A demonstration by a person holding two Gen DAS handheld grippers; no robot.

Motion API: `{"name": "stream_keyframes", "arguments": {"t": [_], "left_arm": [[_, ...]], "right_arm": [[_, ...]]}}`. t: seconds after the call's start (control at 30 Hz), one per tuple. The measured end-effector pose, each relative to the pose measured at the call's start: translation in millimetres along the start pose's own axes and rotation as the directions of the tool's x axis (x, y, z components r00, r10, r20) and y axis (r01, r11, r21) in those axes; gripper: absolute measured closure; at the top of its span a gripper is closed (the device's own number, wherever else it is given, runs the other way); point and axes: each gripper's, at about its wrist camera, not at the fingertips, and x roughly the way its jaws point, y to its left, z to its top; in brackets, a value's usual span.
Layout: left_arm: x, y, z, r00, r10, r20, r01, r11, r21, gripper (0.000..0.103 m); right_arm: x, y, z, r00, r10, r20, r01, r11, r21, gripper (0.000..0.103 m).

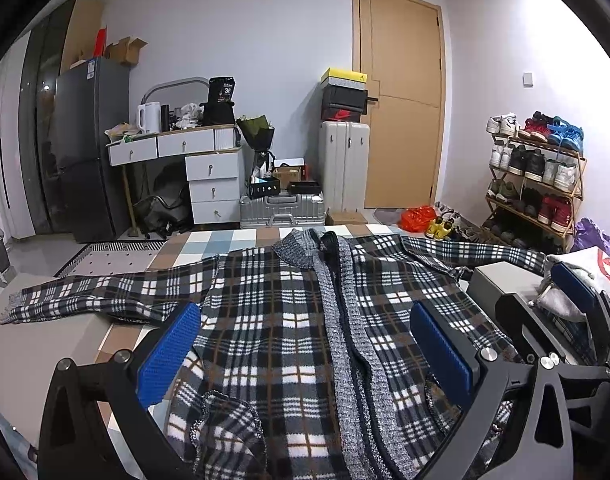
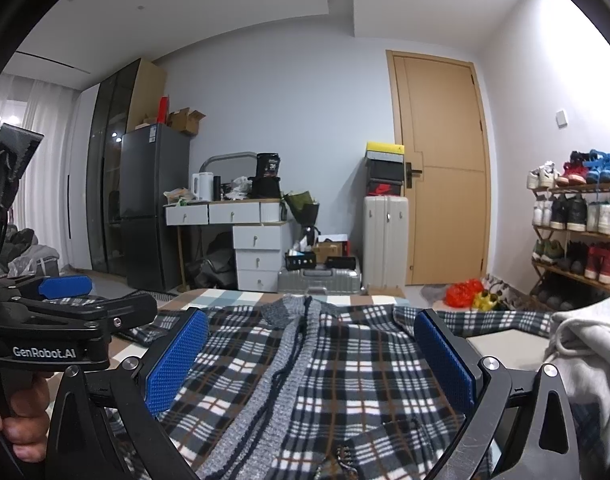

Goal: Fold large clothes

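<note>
Plaid cardigan (image 1: pixel 273 320) lies spread flat, front up, on the bed (image 1: pixel 209 246), collar toward the far end and grey knit placket running down the middle; left sleeve (image 1: pixel 105 296) stretched out sideways over the bed's left edge, right sleeve (image 1: pixel 477 252) out the other way toward the shoe rack (image 1: pixel 537 184); looks like the very start of the fold, garment laid out and no fold made yet.

Left gripper (image 1: pixel 305 356) hovers low over the lower half of the cardigan, blue pads wide apart, nothing between them, jaws clearly open; right gripper (image 2: pixel 311 360) likewise low over the body, pads splayed either side of the placket, jaws open and empty; both point forward toward the collar, roughly level with the fabric; left gripper's body and the holding hand (image 2: pixel 21 416) show at the left of the right wrist view, so the two tools sit side by side, near each other.

Next move, by my read: each gripper goes out to a sleeve or side edge, pinches one layer only, and brings it in toward the placket; knit is thick and floppy, likely to bunch if grabbed deep; grey hoodie (image 2: pixel 589 360) just beside the right gripper may snag.
</note>
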Motion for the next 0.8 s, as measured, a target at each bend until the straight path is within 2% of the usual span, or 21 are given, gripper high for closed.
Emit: {"name": "stream_keyframes", "arguments": {"t": [0.3, 0.8], "left_arm": [[1.2, 2.0, -2.0, 1.000, 0.001, 0.007, -0.001, 1.000, 0.002, 0.001], [6.0, 4.9, -7.1, 0.999, 0.044, 0.005, -0.044, 0.999, 0.002, 0.001]], "right_arm": [[2.3, -4.3, 0.7, 1.000, -0.016, -0.001, 0.016, 1.000, 0.024, 0.000], [-1.0, -9.4, 1.6, 1.000, -0.024, 0.007, 0.023, 0.999, 0.048, 0.000]]}}
